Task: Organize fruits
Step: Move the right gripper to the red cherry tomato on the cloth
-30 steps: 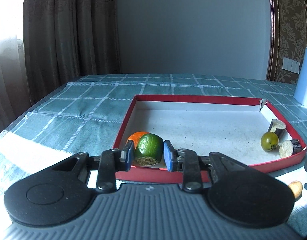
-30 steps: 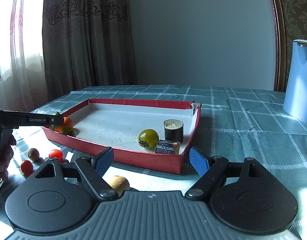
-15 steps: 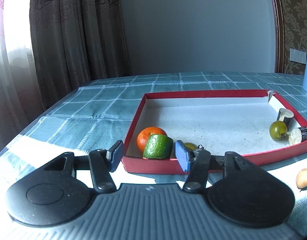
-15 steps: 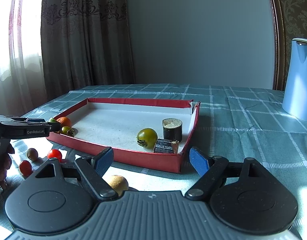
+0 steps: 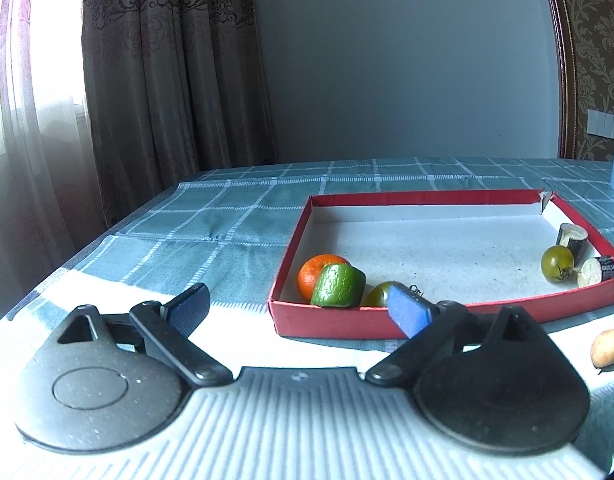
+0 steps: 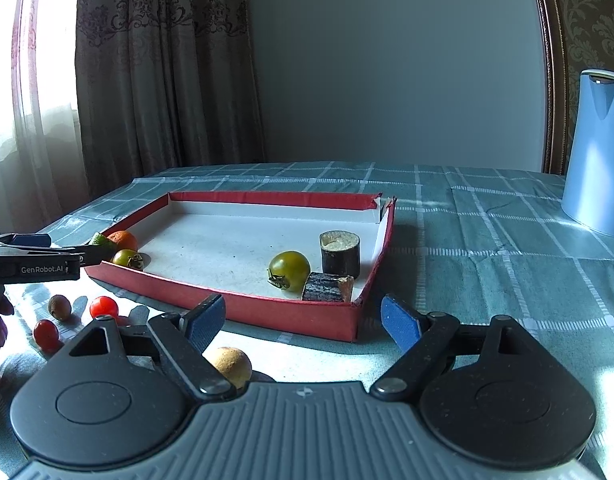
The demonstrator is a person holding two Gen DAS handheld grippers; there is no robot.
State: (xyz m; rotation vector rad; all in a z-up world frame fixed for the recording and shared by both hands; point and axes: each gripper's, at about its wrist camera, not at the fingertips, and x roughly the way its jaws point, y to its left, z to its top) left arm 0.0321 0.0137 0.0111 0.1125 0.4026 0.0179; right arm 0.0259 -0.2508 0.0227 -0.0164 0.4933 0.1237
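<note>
A red tray (image 5: 427,322) (image 6: 243,304) with a white floor lies on the checked tablecloth. In its near left corner lie a green cut piece (image 5: 338,291), an orange (image 5: 316,277) and a green tomato (image 5: 377,295). At its right end lie another green tomato (image 6: 289,271) and two dark cut pieces (image 6: 340,255). My left gripper (image 5: 299,307) is open and empty, just in front of the tray's near wall. My right gripper (image 6: 303,320) is open and empty, before the tray's right corner. A tan fruit (image 6: 230,364) lies under its left finger.
Two red cherry tomatoes (image 6: 103,307) and a brown nut-like fruit (image 6: 59,307) lie on the cloth left of the tray. A blue kettle (image 6: 597,168) stands at the far right. Curtains hang behind the table's far left edge.
My left gripper has opened, let go of the green cut piece into the tray's corner, and drawn back from the tray. The right gripper has barely moved.
</note>
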